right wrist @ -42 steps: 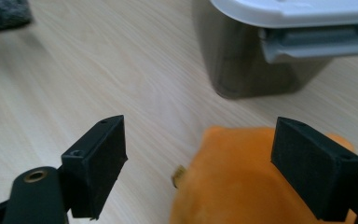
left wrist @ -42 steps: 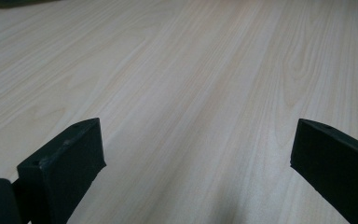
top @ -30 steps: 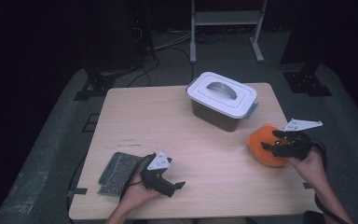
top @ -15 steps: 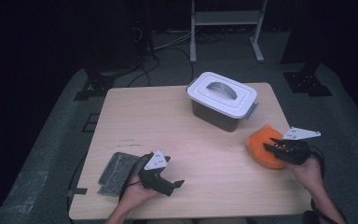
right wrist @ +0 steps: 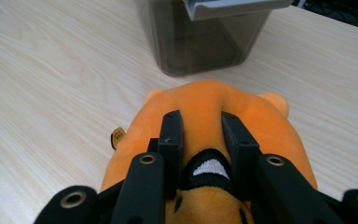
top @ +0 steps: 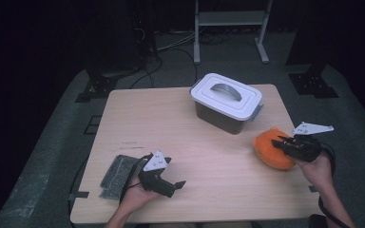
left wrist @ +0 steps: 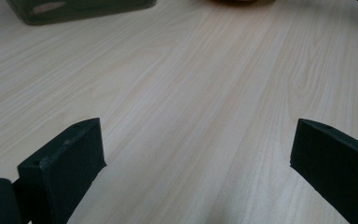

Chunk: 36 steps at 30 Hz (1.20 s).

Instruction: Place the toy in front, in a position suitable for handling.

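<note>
Right claw [right wrist: 200,135] clamped on plush toy [right wrist: 205,100]

The orange plush toy [right wrist: 205,154] is soft and rounded, with small ears and a black-and-white stitched patch. It lies on the table directly beneath the right gripper [right wrist: 200,130], whose jaws have just closed and now pinch a fold of its fabric.
</note>
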Each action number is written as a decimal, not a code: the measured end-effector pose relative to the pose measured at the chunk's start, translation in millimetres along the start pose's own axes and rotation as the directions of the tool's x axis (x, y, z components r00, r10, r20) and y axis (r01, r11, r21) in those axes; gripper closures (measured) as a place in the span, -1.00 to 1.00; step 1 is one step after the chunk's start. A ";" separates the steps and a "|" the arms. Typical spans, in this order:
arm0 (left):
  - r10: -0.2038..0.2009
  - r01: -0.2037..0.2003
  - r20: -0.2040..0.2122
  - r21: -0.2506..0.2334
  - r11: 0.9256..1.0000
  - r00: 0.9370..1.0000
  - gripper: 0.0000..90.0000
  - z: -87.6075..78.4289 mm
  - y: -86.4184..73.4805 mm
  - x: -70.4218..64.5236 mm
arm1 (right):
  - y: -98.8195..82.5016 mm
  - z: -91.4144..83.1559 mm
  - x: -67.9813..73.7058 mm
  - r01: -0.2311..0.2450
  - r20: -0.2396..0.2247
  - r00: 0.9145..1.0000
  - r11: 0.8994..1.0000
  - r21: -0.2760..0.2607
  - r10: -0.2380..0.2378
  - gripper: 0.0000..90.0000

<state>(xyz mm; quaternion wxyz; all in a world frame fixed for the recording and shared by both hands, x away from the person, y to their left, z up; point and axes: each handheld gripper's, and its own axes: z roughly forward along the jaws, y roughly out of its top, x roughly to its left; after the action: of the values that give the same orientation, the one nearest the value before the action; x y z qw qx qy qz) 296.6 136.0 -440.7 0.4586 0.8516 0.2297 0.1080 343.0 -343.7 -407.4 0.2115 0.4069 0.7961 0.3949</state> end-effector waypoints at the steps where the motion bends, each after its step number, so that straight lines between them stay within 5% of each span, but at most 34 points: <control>1: -0.006 0.006 0.001 -0.002 1.000 1.000 -0.95 0.0 -0.5 0.7 | 1.1 -4.5 -0.4 -0.008 -0.007 1.000 1.000 -0.007 0.008 0.59; 12: -0.005 0.005 0.015 -0.002 1.000 1.000 -0.95 -3.0 -0.9 3.4 | 10.7 -29.4 5.1 -0.018 -0.065 0.998 0.998 -0.062 0.014 0.59; 24: -0.006 0.006 0.014 -0.005 1.000 1.000 -0.95 -7.8 -1.3 7.2 | 41.5 -45.8 37.6 0.070 -0.165 0.982 0.990 -0.119 -0.089 0.58; 28: -0.008 0.008 0.009 -0.007 1.000 1.000 -0.95 -11.3 -1.6 10.5 | 56.0 -41.9 61.8 0.115 -0.225 0.964 0.985 -0.130 -0.142 0.58; 30: -0.008 0.008 0.007 -0.009 1.000 1.000 -0.95 -12.0 -1.7 11.1 | 57.9 -40.7 65.0 0.123 -0.234 0.961 0.984 -0.131 -0.151 0.58; 34: -0.012 0.012 0.003 -0.013 1.000 1.000 -0.95 -16.0 -2.7 14.6 | 68.2 -31.2 84.2 0.166 -0.293 0.935 0.976 -0.140 -0.201 0.58; 36: -0.015 0.015 0.005 -0.015 1.000 1.000 -0.95 -16.9 -3.3 15.9 | 69.5 -29.0 87.2 0.171 -0.303 0.930 0.975 -0.142 -0.207 0.58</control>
<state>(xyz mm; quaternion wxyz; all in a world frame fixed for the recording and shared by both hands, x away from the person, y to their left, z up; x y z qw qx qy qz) 302.9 157.7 -434.4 0.4666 0.8465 0.2342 0.1040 306.9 -261.0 -335.7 0.1408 0.2472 0.8315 0.4770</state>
